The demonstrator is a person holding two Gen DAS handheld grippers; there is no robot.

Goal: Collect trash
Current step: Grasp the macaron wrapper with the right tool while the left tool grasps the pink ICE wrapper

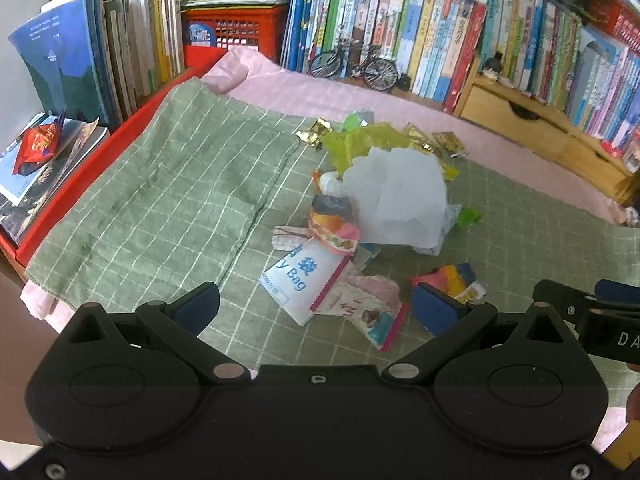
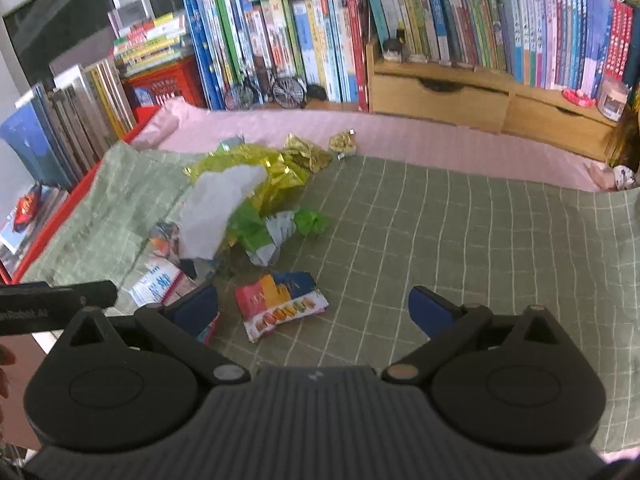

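Lying heaped mid-worktop on green checked cloth (image 1: 160, 184) over pink fabric (image 2: 440, 148): crumpled white tissue (image 1: 396, 196), crinkly yellow-green cellophane (image 2: 276, 176), gold foil wrappers (image 2: 308, 154), flat white zip bag (image 1: 300, 276) with long axis running near-left to far-right. Sitting apart nearer the camera, flat glossy snack wrapper (image 2: 280, 304), long axis left-right, slightly tilted. Hovering wide apart, left claw (image 1: 316, 312), gripping nothing, zip bag between blue pads. Spreading wide too, right claw (image 2: 314, 308), empty, snack wrapper between fingers, untouched.

Spread tongs (image 2: 314, 308) hover over a snack wrapper (image 2: 280, 305) on green checked cloth (image 2: 460, 240).
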